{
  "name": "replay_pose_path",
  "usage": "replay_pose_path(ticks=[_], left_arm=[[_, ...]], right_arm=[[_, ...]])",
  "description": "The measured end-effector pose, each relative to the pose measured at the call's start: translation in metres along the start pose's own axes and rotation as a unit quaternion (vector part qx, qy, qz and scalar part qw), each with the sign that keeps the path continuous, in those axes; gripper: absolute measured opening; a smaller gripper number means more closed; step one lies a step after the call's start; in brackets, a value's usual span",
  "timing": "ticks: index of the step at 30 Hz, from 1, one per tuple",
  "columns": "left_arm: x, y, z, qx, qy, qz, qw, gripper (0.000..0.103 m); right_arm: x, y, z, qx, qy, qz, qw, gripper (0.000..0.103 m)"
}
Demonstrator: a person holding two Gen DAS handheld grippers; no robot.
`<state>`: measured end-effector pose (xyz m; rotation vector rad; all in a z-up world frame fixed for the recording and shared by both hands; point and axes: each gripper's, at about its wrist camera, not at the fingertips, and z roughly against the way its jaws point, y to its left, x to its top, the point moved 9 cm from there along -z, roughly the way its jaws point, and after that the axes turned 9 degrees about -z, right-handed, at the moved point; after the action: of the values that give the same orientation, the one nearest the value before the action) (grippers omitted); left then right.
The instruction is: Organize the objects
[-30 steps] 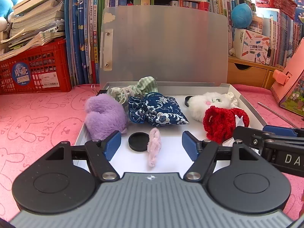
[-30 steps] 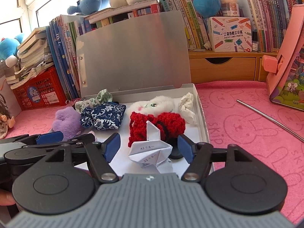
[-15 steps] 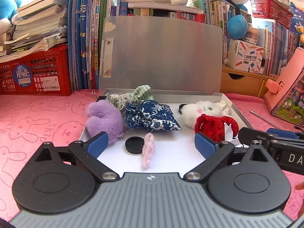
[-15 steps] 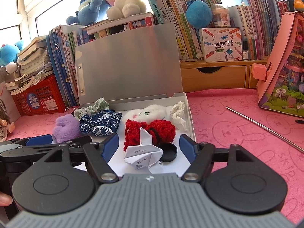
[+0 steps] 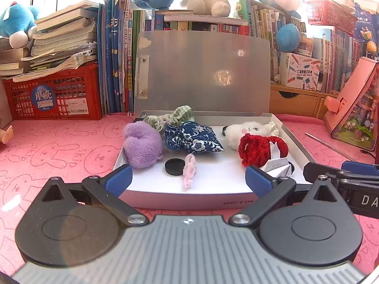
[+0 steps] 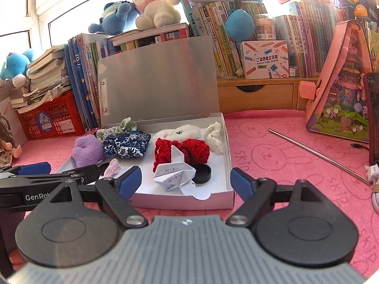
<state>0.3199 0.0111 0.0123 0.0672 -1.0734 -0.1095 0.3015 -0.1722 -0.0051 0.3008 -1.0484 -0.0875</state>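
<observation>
Flat white box [image 5: 189, 197] w/ lid up on pink mat; inside: purple plush [image 5: 142, 144], blue floral pouch [image 5: 194, 139], red crochet item [image 5: 255, 149], white plush [image 5: 248, 130], folded paper [image 6: 175, 175], black caps. Left gripper [image 5: 187, 179] & right gripper [image 6: 186, 181] both spread wide, empty, just short of box's near edge. Items look packed; closing lid likely remains. Only right view shows metal rod [image 6: 317, 156] and a crumpled white cloth [image 6: 214, 137] in full.

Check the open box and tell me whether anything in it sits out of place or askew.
One thing stands out: the purple plush sits on the white box's left rim, bulging out over the pink cloth instead of lying inside. The blue floral pouch, red crochet piece and folded paper all lie inside the walls.
</observation>
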Motion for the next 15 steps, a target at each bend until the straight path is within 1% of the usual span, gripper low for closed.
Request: replay_pose_path(ticks=[5, 10, 15], left_arm=[[-0.011, 0.002, 0.016, -0.003, 0.004, 0.002, 1.0000, 0.103], [-0.031, 0.002, 0.033, 0.004, 0.015, -0.007, 0.9999, 0.103], [-0.049, 0.002, 0.050, -0.004, 0.026, -0.006, 0.9996, 0.103]], right_arm=[[-0.013, 0.003, 0.013, 0.000, 0.004, 0.007, 1.000, 0.091], [-0.029, 0.007, 0.025, -0.002, 0.010, 0.017, 1.000, 0.092], [-0.041, 0.007, 0.036, -0.001, 0.017, 0.010, 1.000, 0.093]])
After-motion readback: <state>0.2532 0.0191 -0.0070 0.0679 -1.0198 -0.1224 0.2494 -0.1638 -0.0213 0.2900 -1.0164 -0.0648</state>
